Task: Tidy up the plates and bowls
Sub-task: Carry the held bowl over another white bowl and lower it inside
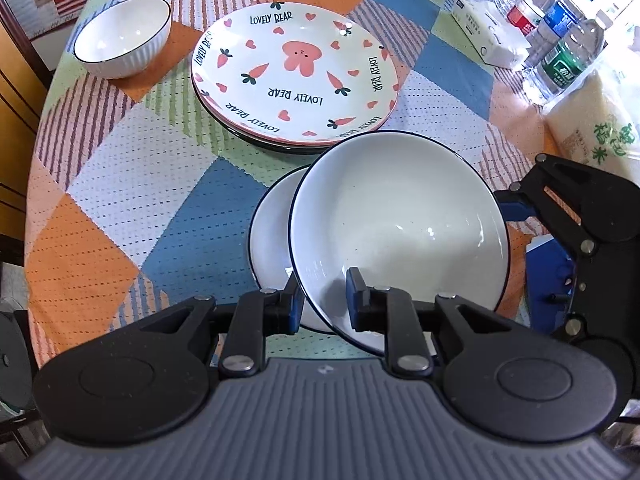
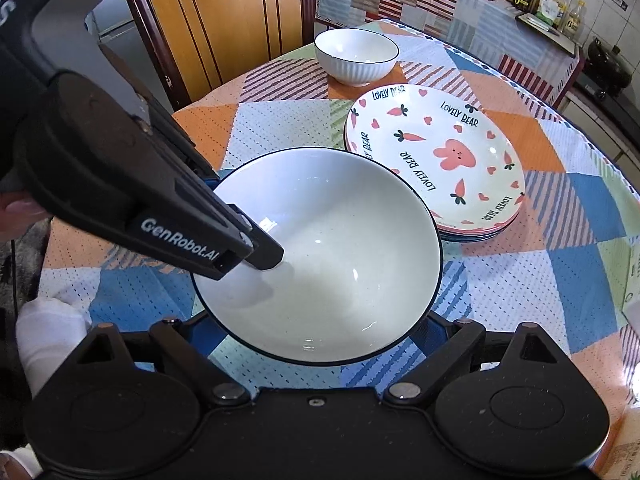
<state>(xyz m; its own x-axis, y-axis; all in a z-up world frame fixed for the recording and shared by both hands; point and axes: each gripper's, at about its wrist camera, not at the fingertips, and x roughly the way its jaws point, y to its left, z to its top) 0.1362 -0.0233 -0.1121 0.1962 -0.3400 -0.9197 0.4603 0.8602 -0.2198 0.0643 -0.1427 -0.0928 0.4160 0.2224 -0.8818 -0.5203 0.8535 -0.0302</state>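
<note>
My left gripper (image 1: 323, 300) is shut on the rim of a wide white bowl with a dark rim (image 1: 400, 236), held tilted over a second white bowl (image 1: 272, 232) on the table. In the right wrist view the held bowl (image 2: 320, 256) fills the middle, with the left gripper's finger (image 2: 264, 254) inside it. My right gripper (image 2: 320, 320) is open, its fingers spread beside and under the bowl's near edge; in the left wrist view it shows to the right of the bowl (image 1: 516, 208). A stack of "Lovely Bear" plates (image 1: 296, 72) lies beyond. A small ribbed white bowl (image 1: 124, 36) stands far left.
The round table has a patchwork cloth (image 1: 120, 184). Water bottles (image 1: 560, 28), a tissue pack (image 1: 484, 28) and a rice bag (image 1: 600, 120) stand at the right. A wooden chair (image 2: 224, 20) stands behind the table.
</note>
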